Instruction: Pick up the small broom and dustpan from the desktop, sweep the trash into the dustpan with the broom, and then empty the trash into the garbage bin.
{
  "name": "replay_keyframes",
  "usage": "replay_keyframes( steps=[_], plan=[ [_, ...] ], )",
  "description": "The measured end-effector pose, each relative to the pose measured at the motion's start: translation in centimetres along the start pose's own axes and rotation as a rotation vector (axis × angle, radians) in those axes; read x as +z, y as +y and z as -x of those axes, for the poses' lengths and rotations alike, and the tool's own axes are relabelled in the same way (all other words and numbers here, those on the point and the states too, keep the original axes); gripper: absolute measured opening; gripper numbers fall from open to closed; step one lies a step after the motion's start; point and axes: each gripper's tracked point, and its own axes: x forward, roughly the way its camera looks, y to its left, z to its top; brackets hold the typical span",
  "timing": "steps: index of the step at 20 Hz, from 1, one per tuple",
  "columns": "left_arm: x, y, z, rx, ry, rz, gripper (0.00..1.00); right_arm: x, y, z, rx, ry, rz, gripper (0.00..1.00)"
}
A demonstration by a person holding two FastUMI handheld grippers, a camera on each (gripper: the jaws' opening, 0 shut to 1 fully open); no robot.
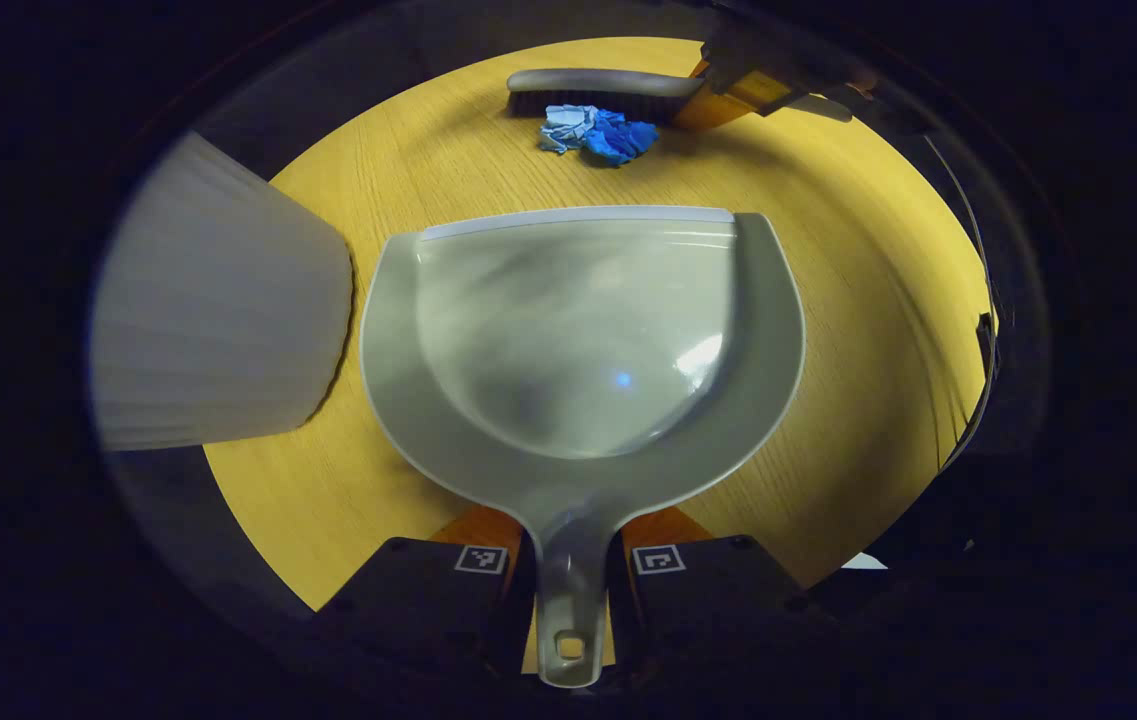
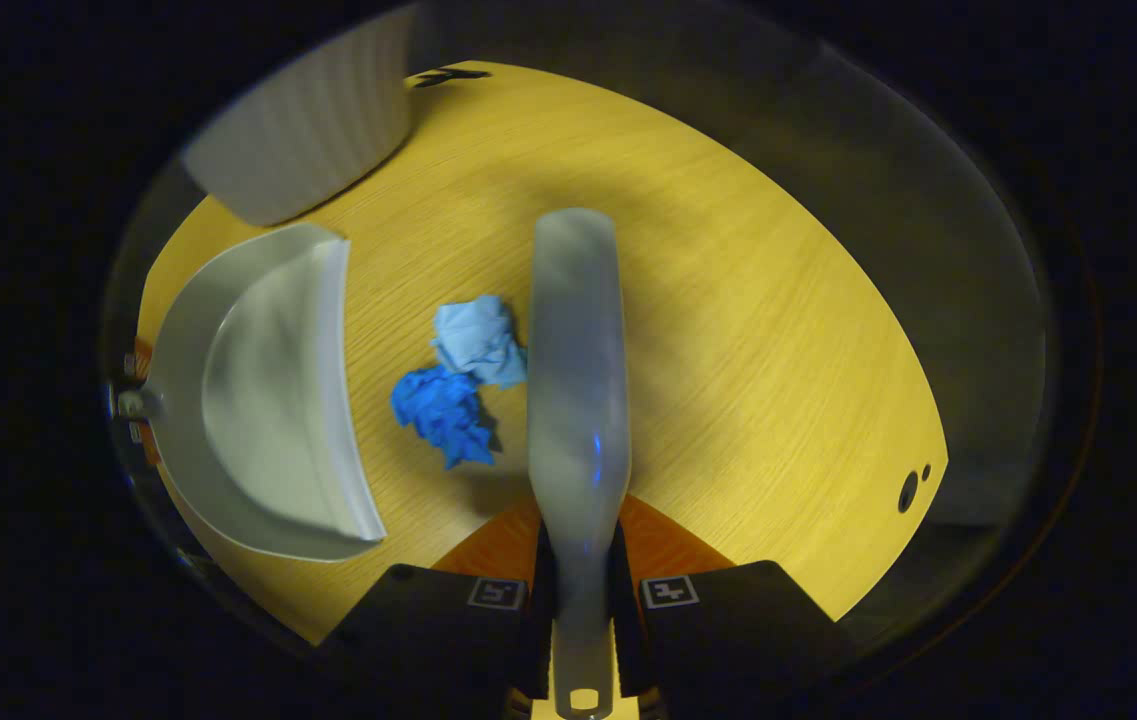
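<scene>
Lying on the yellow wooden surface [image 1: 828, 330]: blue trash [image 2: 463, 375], between broom [image 2: 576, 350] and dustpan [image 1: 578, 340]; sweeping step underway; left gripper [image 1: 568, 575] fingers clamping dustpan handle, right gripper [image 2: 583, 600] fingers clamping broom handle; next, likely brushing trash toward the pan's lip; garbage bin [image 1: 218, 310] standing just beside.

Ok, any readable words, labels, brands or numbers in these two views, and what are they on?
None readable.
Left gripper: square black-and-white marker patterns on its fingers, no letters or digits.
Right gripper: same kind of markers, no text.
Dustpan, broom, crumpled paper, bin, desktop: no print visible.
</scene>
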Motion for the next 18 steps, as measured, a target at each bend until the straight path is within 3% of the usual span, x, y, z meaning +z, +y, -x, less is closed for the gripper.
replay_keyframes(
  steps=[4, 9, 11, 15, 18],
  plan=[
    [0.7, -0.2, 0.1, -0.011, -0.086, -0.062, 0.29, -1.6, 5.8, 0.8, 0.167, 0.030, 0.026, 0.29],
    [0.8, -0.4, -0.8, -0.052, -0.176, -0.065, 0.29, -1.6, 6.7, 1.6, 0.324, 0.024, -0.048, 0.29],
    [1.1, -0.7, -0.7, -0.071, -0.226, -0.031, 0.29, -1.1, 5.8, 2.3, 0.339, -0.011, -0.094, 0.29],
    [1.2, -2.0, -0.5, -0.124, -0.312, 0.097, 0.29, -2.2, 1.3, 3.0, 0.276, -0.093, -0.103, 0.29],
    [1.4, -3.6, -0.5, -0.116, -0.362, 0.183, 0.29, -3.4, -1.8, 3.0, 0.260, -0.146, -0.130, 0.29]
  ],
)
